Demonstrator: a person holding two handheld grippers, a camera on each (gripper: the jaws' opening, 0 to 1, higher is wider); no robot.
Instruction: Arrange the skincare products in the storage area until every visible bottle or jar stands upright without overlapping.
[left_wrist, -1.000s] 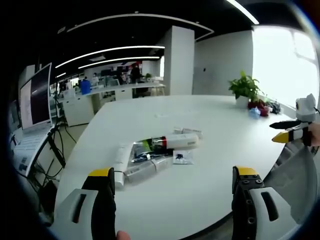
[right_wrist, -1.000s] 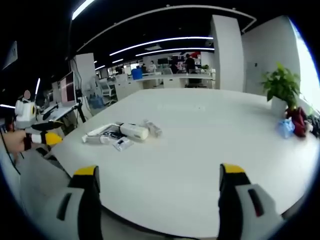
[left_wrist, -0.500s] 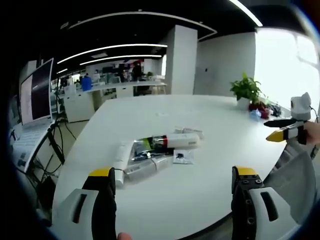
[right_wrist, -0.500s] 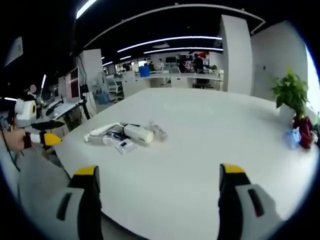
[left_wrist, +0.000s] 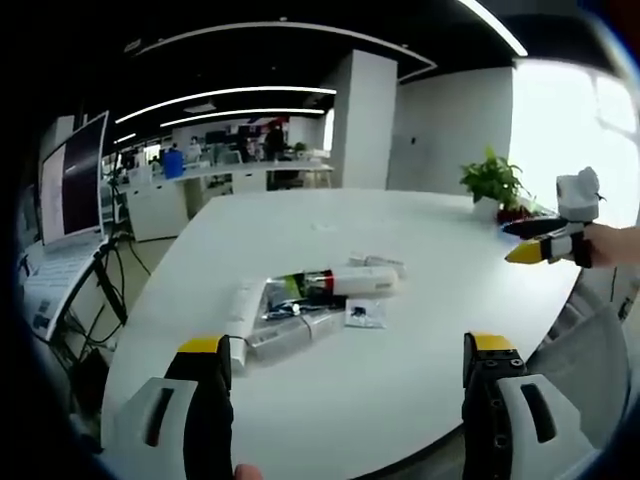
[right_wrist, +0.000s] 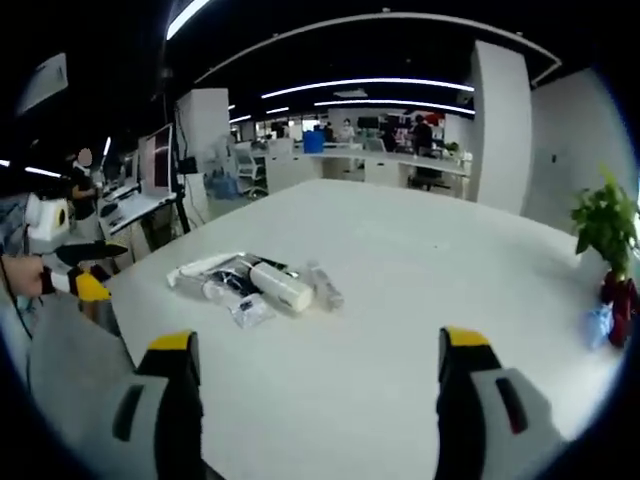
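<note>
Left gripper (left_wrist: 345, 385) jaws spread wide, nothing held, at frame bottom. Pile of white skincare tubes and bottles (left_wrist: 310, 305) lies flat, overlapping, frame centre on white table (left_wrist: 440, 270): nothing upright yet. Right gripper (right_wrist: 312, 385) likewise spread, empty, pile (right_wrist: 255, 287) centre-left.

Both views over table (left_wrist: 400, 330), products (right_wrist: 260, 285) shared

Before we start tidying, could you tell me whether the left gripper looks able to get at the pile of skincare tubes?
Probably yes: the left gripper is open, and only bare white table lies between it and the pile of skincare tubes.
</note>
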